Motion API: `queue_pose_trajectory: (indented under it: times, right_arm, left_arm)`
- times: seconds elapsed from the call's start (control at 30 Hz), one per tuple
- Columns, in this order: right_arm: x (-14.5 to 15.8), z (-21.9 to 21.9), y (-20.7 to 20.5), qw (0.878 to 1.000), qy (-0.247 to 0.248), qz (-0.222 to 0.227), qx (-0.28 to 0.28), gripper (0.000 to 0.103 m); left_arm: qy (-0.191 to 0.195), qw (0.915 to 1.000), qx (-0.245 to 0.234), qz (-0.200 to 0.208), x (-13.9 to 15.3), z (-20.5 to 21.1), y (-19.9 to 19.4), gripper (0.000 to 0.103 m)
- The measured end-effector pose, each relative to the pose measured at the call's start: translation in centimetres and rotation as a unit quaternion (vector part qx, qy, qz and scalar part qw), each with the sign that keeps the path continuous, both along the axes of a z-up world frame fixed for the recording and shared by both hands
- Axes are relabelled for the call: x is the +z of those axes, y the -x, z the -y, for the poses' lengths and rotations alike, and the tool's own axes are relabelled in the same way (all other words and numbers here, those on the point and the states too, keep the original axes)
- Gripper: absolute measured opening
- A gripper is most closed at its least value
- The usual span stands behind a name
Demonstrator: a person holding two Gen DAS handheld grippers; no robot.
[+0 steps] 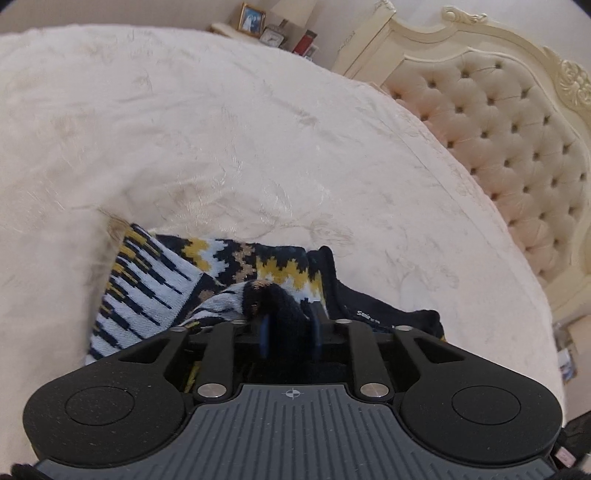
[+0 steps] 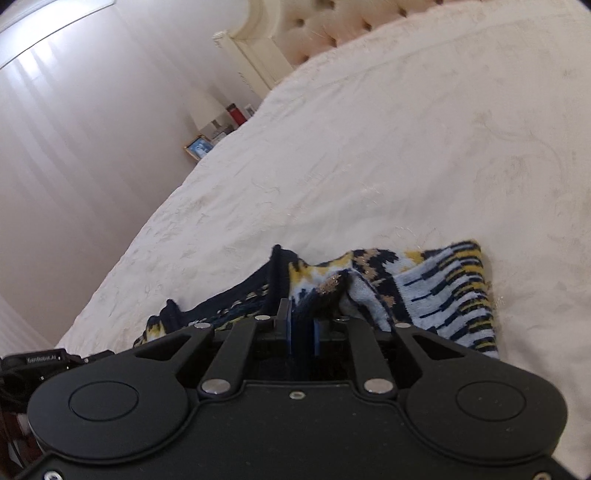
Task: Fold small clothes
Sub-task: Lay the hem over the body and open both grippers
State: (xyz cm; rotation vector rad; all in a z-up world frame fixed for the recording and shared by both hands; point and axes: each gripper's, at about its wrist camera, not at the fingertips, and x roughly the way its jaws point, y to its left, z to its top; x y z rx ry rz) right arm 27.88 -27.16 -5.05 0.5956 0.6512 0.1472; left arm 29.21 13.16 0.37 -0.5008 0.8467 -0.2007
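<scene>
On the bed (image 1: 258, 147): sweater (image 1: 155, 280) half folded, left gripper (image 1: 290, 328) and right gripper (image 2: 303, 328) both pinching knit edges, smoothing left.

Sweater on the bed

The sweater (image 1: 192, 273) lies on the bedspread (image 1: 221, 129); the headboard (image 1: 517, 140) stands beyond, the nightstand (image 1: 266, 29) beside it.
</scene>
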Motion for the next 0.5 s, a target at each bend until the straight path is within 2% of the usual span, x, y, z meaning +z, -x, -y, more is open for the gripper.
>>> queue_pose_trajectory:
  times: [0.07,0.13,0.17,0.2,0.27,0.33,0.5]
  right_arm:
    - [-0.1,0.1,-0.1,1.000,0.002,-0.001,0.000,0.032]
    - [0.0,0.2,-0.2,1.000,-0.004,0.003,0.000,0.056]
    - [0.1,0.4,-0.2,1.000,-0.009,0.006,-0.001,0.060]
    - [0.1,0.4,-0.3,1.000,-0.013,0.006,-0.003,0.065]
    - [0.5,0.7,-0.2,1.000,-0.014,0.008,-0.013,0.067]
    - [1.1,1.0,0.0,1.000,-0.008,0.018,-0.022,0.073]
    - [3.1,1.6,1.6,0.998,0.016,0.055,-0.038,0.077]
  left_arm:
    - [0.012,0.9999,-0.005,-0.003,-0.2,-0.5,-0.3,0.027]
    - [0.020,0.9997,-0.011,0.003,-0.1,-0.9,-0.4,0.035]
    - [0.024,0.9996,-0.015,0.006,-0.1,-1.0,-0.4,0.048]
    - [0.026,0.9995,-0.018,0.010,0.1,-1.1,-0.4,0.072]
    - [0.017,0.9995,-0.013,0.022,0.5,-1.1,-0.5,0.097]
    - [-0.005,0.9991,-0.005,0.041,1.4,-1.2,-0.3,0.097]
    - [-0.034,0.9974,-0.002,0.063,3.6,-1.6,0.7,0.097]
